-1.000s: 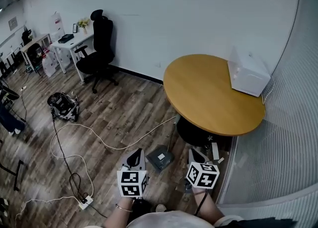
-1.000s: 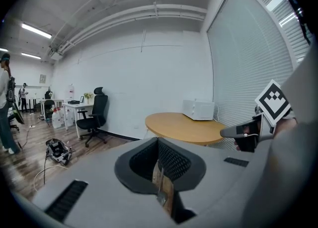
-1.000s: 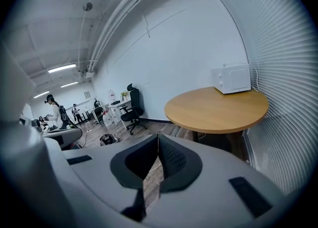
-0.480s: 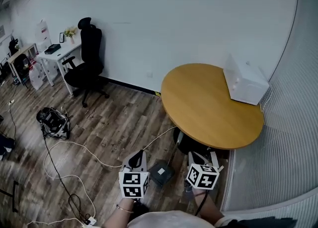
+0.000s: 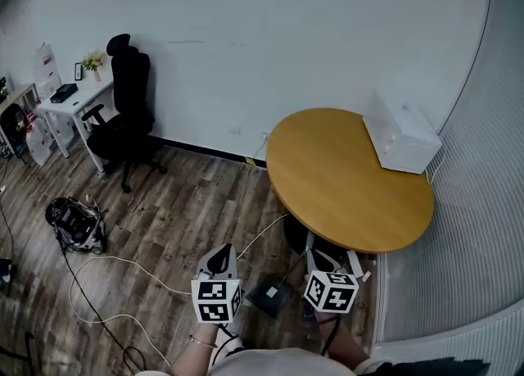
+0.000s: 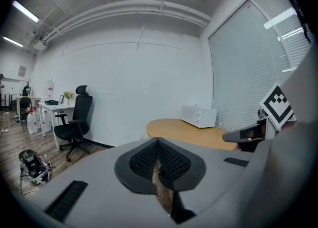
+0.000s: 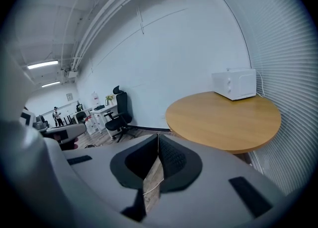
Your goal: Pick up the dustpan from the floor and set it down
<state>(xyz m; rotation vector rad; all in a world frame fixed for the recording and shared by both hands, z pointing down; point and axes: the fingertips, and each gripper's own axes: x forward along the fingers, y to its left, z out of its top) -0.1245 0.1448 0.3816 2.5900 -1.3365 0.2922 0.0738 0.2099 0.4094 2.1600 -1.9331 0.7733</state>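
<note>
The dark grey dustpan (image 5: 267,296) lies on the wooden floor, its thin handle (image 5: 286,271) pointing toward the table base. In the head view it sits low between my two grippers. My left gripper (image 5: 219,261) is just left of it and my right gripper (image 5: 322,260) just right of it, both above the floor and apart from it. In the left gripper view my left gripper (image 6: 158,140) is shut with nothing between its pads. In the right gripper view my right gripper (image 7: 158,137) is shut and empty too. Neither gripper view shows the dustpan.
A round wooden table (image 5: 344,178) with a white microwave (image 5: 403,132) stands ahead on the right, its dark base (image 5: 304,235) close to the dustpan. White blinds (image 5: 475,227) close the right side. A white cable (image 5: 123,261), a black office chair (image 5: 121,112) and a white desk (image 5: 70,102) lie to the left.
The whole view has slid toward the table and wall. The dustpan has dropped lower in the head view, now level with the gripper cubes. Both grippers stayed shut and empty.
</note>
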